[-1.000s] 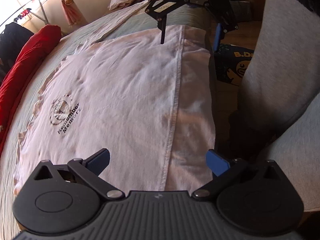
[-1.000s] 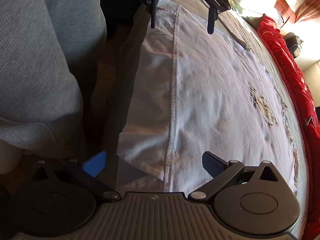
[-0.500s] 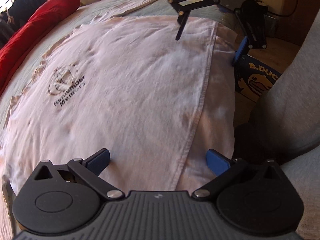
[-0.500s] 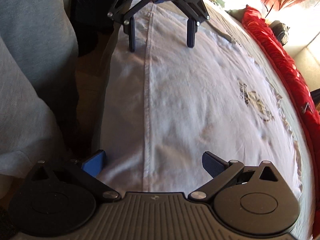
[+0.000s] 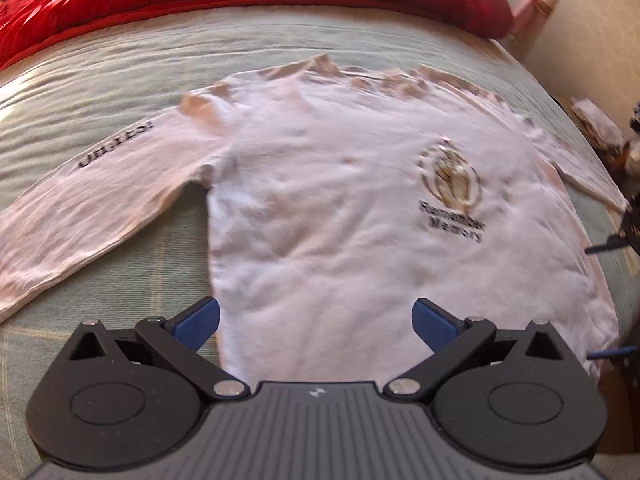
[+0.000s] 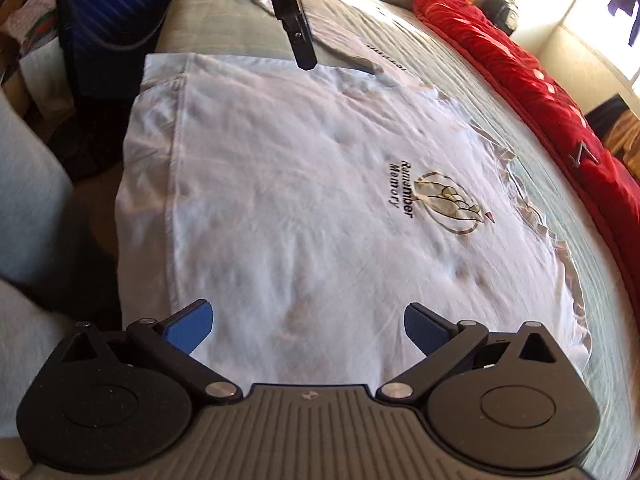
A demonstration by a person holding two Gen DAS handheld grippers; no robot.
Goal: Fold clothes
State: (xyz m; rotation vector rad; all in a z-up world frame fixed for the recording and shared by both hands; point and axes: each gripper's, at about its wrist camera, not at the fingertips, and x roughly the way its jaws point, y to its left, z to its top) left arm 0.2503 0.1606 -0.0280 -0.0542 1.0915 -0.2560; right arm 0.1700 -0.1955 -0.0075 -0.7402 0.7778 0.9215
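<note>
White shirt (image 5: 340,216) flat on the bed (image 5: 120,92), both grippers empty

Spread front-up over the pale green sheet, logo (image 5: 450,178) showing, one long sleeve (image 5: 100,200) stretched toward 9 o'clock in the left view. Left gripper (image 5: 316,320) hovering at 6 o'clock over the hem, blue pads wide apart, holding nothing. Right gripper (image 6: 306,326) same deal, spread wide above the side at 6 o'clock in its own view. Hem (image 6: 176,184) draped over the bed edge near 9 o'clock. Red blanket (image 6: 540,92) along the far side, blue suitcase (image 6: 108,32) at 11 o'clock.
</note>
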